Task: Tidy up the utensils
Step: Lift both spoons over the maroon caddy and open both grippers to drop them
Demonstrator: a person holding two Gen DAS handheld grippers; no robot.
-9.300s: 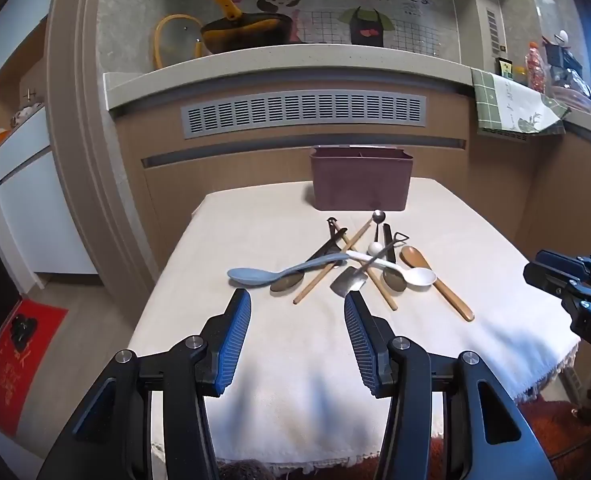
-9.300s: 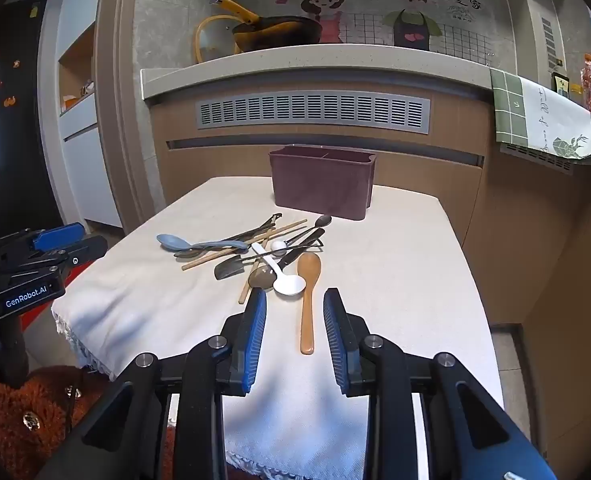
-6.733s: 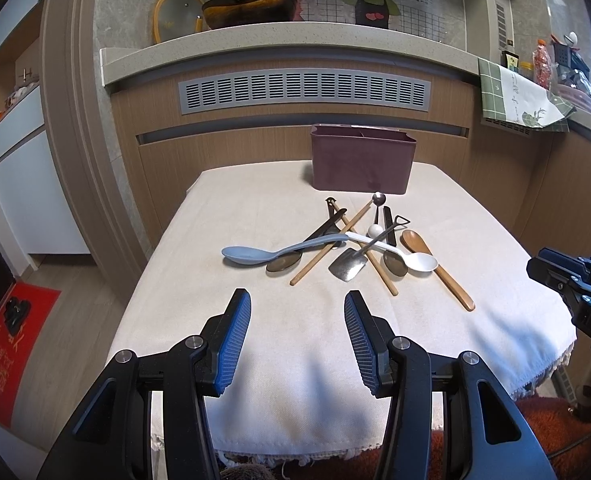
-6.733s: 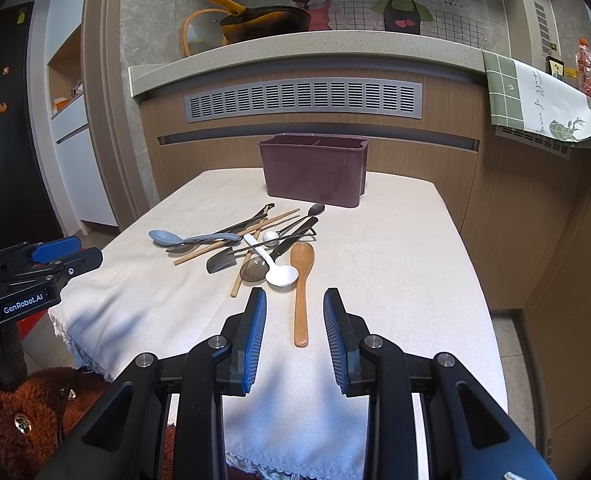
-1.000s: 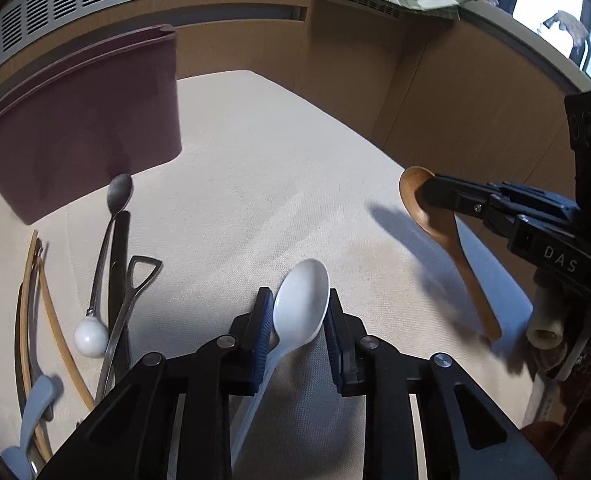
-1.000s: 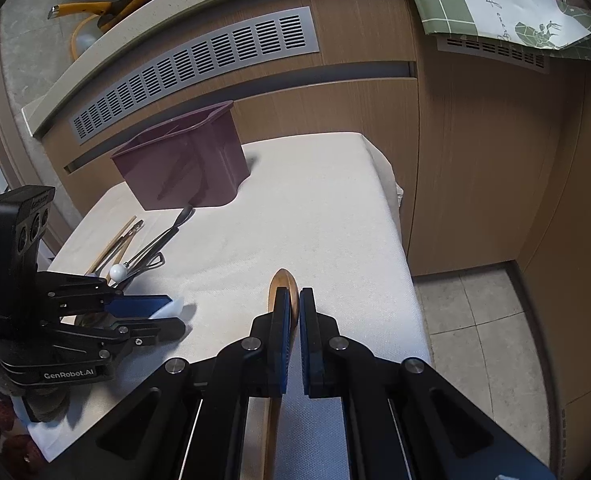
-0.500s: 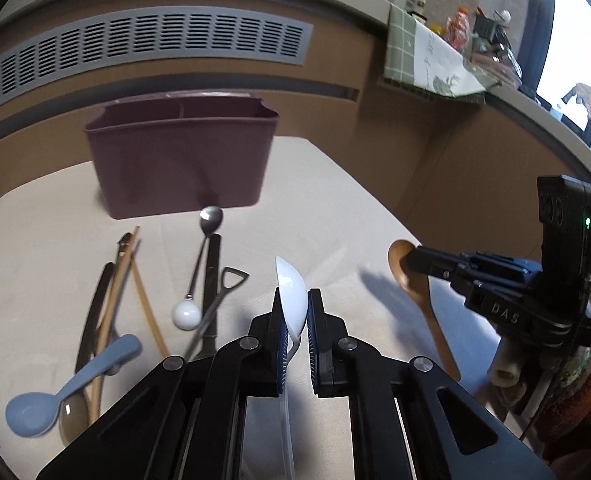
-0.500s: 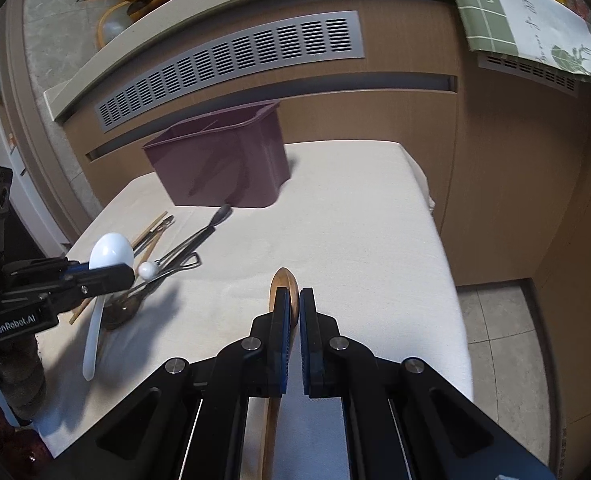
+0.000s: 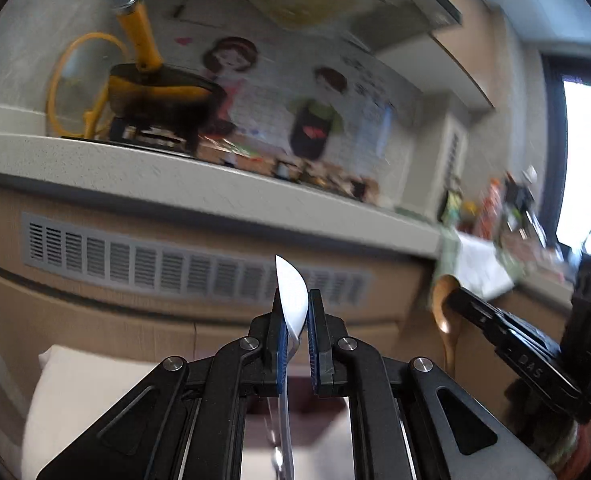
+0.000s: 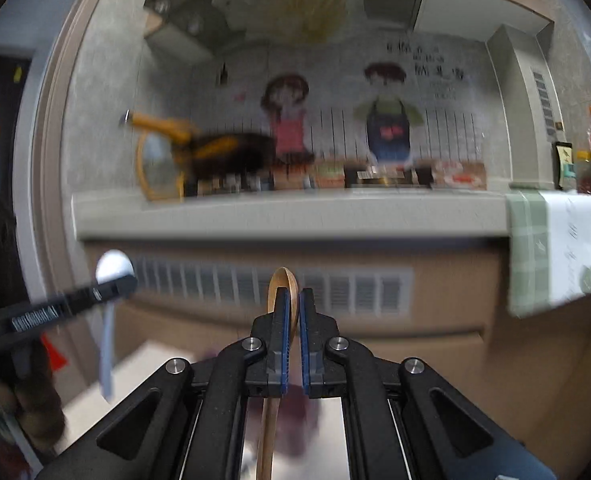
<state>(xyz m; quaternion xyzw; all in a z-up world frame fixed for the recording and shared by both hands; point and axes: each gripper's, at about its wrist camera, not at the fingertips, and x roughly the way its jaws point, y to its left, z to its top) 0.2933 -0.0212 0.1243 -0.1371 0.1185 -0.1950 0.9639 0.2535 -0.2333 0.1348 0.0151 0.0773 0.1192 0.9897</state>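
Left claw (image 9: 294, 316) clamped on white spoon (image 9: 293, 300) at the bowl, right claw (image 10: 291, 308) clamped on wooden spoon (image 10: 283, 284) likewise, handles hanging below, both held clear above the desk (image 9: 75, 384), presumably for dropping handle-first into the holder.

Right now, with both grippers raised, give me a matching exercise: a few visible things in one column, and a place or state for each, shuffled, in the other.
Things:
1. white spoon
2. wooden spoon
3. yellow-handled pan
4. green checked cloth

Place or state:
A. draped over the counter edge
B. clamped in the right gripper
C. sitting up on the counter
D. clamped in the left gripper

Pairs: 1-D, 2-B, 3-C, 4-A
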